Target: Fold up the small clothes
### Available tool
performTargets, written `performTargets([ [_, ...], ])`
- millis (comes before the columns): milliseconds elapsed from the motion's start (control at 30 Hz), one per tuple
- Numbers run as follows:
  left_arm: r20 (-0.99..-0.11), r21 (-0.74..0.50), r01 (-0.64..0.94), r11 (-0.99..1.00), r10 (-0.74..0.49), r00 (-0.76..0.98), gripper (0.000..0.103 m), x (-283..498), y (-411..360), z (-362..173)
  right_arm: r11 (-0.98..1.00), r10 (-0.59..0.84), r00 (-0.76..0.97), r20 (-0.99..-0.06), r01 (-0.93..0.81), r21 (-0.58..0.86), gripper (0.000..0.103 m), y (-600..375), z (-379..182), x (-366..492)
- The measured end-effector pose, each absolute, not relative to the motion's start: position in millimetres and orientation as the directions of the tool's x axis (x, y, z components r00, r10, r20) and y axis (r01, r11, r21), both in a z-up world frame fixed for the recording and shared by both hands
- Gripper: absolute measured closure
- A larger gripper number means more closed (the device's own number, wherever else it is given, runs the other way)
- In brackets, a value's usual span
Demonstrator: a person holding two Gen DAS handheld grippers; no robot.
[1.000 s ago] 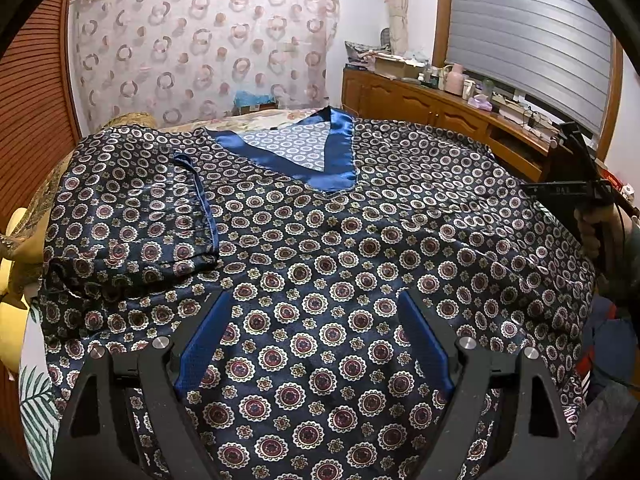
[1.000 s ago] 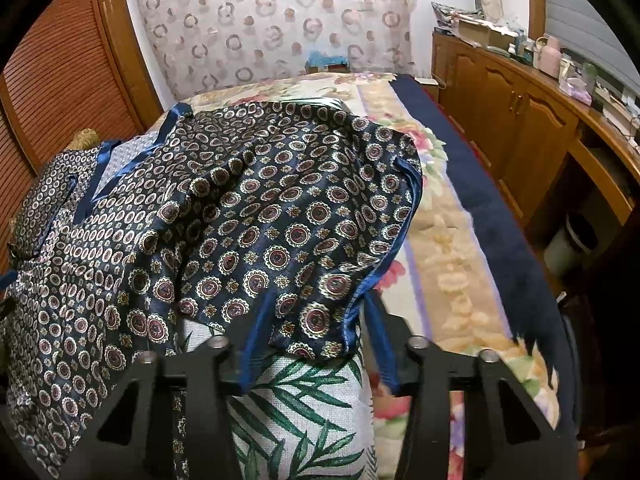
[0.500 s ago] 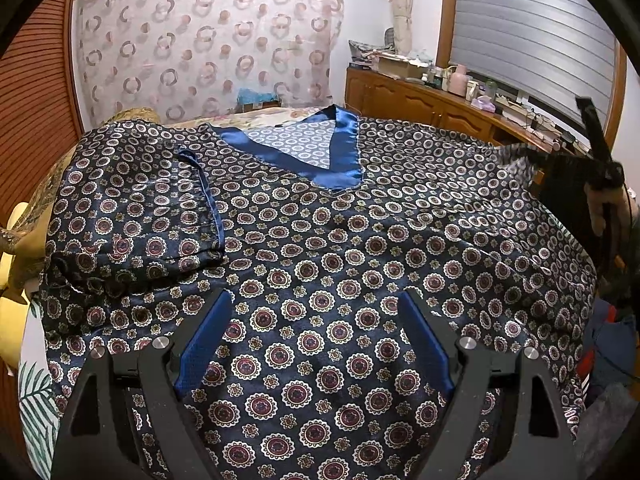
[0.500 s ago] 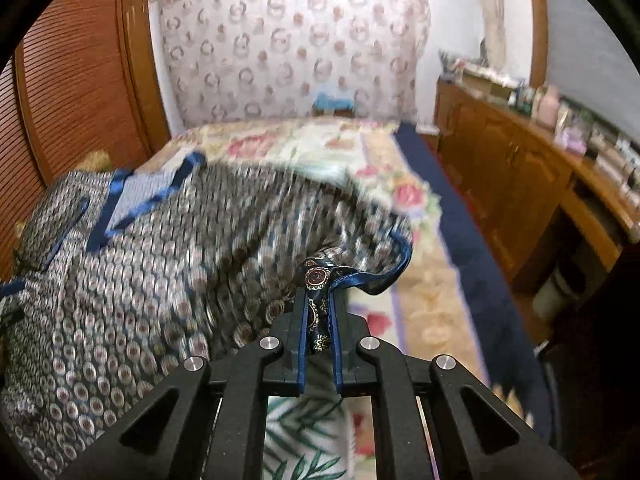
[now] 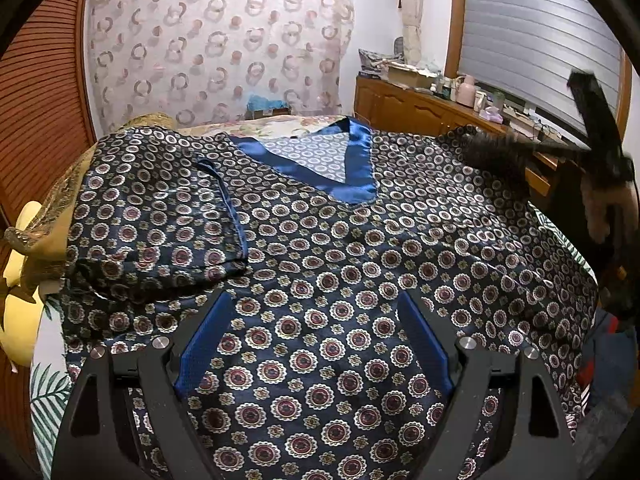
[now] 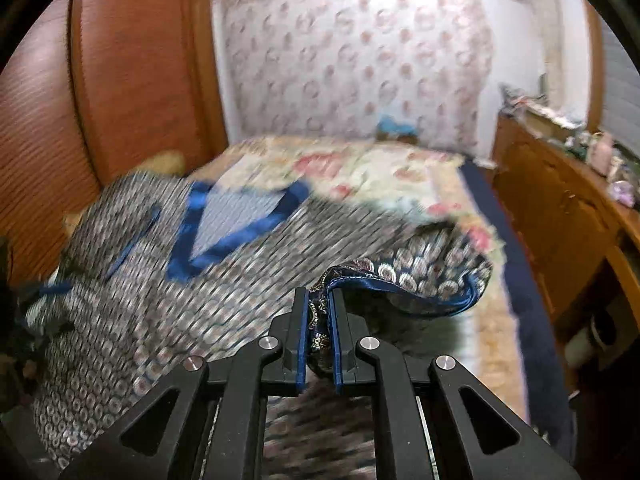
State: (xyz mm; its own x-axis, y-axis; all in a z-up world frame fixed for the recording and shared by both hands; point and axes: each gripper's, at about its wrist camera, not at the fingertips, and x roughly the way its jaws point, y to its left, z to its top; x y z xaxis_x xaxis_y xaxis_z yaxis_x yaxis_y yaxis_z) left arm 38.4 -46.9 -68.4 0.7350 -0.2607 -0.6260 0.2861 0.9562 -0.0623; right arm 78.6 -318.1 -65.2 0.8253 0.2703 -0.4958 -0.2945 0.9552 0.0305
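Bed (image 6: 400, 168) with a floral cover fills the room's middle; wooden cabinets (image 5: 404, 110) run along its far side.

Navy satin top printed with round medallions, blue V-neck trim (image 5: 320, 248), lies spread face-up across the bed. One short sleeve (image 5: 160, 220) is already folded in over the body, its blue-piped hem on top. The opposite sleeve (image 6: 420, 276) is lifted clear of the bed.

Right gripper (image 6: 319, 320): fingers nearly closed, pinching the piped edge of that raised sleeve. Frame heavily smeared, so cloth detail elsewhere is unclear.

Left gripper (image 5: 316, 328): fingers spread wide, nothing between them, hovering over the lower body of the top.

Risks, as I judge them: satin is slick, and the pinch takes only a thin edge, so a quick swing could pull it free. With nothing pinning the body, the whole top may drag or bunch, spoiling the folded sleeve.
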Motion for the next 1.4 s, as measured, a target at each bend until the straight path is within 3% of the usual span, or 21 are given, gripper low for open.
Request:
performTargets([
  [100, -0.619, -0.06, 0.284, 0.957, -0.259, 0.741, 0.018, 38, -44, -66, 0.945, 0.293, 0.786, -0.545, -0.325, 0.039, 0.094, -300, -91, 79],
  [200, -0.613, -0.058, 0.28, 0.958, -0.256, 0.747, 0.018, 37, -42, -64, 0.945, 0.283, 0.765, -0.579, -0.324, 0.034, 0.088, -293, -108, 79],
  [267, -0.61, -0.06, 0.279, 0.959, -0.256, 0.75, 0.018, 37, -41, -63, 0.946, 0.28, 0.761, -0.585, -0.322, 0.033, 0.078, -292, -110, 78],
  [400, -0.598, -0.054, 0.276, 0.96, -0.252, 0.761, 0.018, 37, -38, -59, 0.955, 0.269, 0.783, -0.561, -0.292, 0.051, 0.069, -305, -103, 67],
  [467, -0.593, -0.053, 0.271, 0.961, -0.249, 0.765, 0.018, 39, -36, -56, 0.96, 0.267, 0.796, -0.543, -0.268, 0.079, 0.056, -318, -94, 58],
  [567, -0.587, -0.052, 0.262, 0.964, -0.242, 0.772, 0.018, 44, -32, -53, 0.965, 0.255, 0.813, -0.524, -0.248, 0.084, 0.054, -329, -88, 58],
  [733, -0.581, -0.038, 0.239, 0.97, -0.216, 0.785, 0.018, 53, -24, -51, 0.976, 0.214, 0.816, -0.537, -0.199, 0.087, 0.054, -343, -86, 85],
  [1100, -0.539, 0.012, 0.235, 0.972, -0.192, 0.82, 0.018, 62, -15, -29, 0.99, 0.14, 0.739, -0.658, -0.122, 0.073, 0.054, -344, -101, 170],
  [1233, -0.551, 0.004, 0.233, 0.972, -0.192, 0.812, 0.018, 74, -11, -30, 0.977, 0.198, 0.73, -0.654, -0.201, 0.072, 0.086, -329, -94, 178],
  [1400, -0.58, 0.007, 0.211, 0.977, -0.168, 0.797, 0.018, 97, -2, -37, 0.951, 0.276, 0.718, -0.639, -0.301, 0.074, 0.091, -293, -83, 190],
])
